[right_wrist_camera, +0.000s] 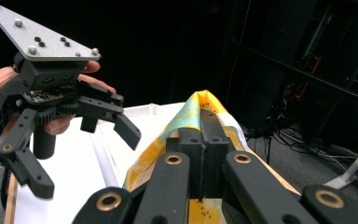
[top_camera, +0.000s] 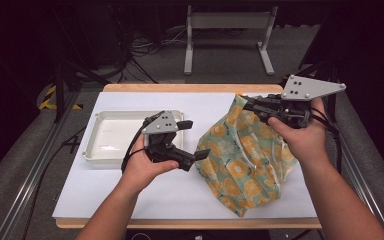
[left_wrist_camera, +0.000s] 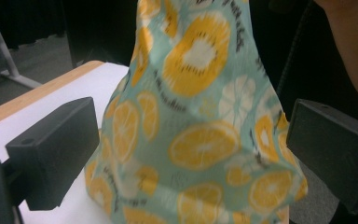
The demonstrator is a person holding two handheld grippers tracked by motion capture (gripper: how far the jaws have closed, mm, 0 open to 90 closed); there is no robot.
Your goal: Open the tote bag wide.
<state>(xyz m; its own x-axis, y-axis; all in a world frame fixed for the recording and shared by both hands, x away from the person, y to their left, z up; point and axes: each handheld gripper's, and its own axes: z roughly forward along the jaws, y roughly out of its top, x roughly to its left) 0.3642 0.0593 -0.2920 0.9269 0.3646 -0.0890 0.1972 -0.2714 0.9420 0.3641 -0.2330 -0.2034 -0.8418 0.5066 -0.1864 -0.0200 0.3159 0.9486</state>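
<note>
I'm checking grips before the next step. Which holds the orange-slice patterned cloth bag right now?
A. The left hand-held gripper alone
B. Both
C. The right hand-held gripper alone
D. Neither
C: the right hand-held gripper has its jaws shut on the cloth bag's top edge, while the left hand-held gripper has its jaws spread wide, clear of the fabric.

Black tongs (top_camera: 192, 139), grey screw-studded three-cornered plates, bare forearms

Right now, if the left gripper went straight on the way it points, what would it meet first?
Most likely the orange-print cloth: it hangs dead ahead between the left gripper's open jaws, apparently untouched, though depth is hard to judge.
</note>
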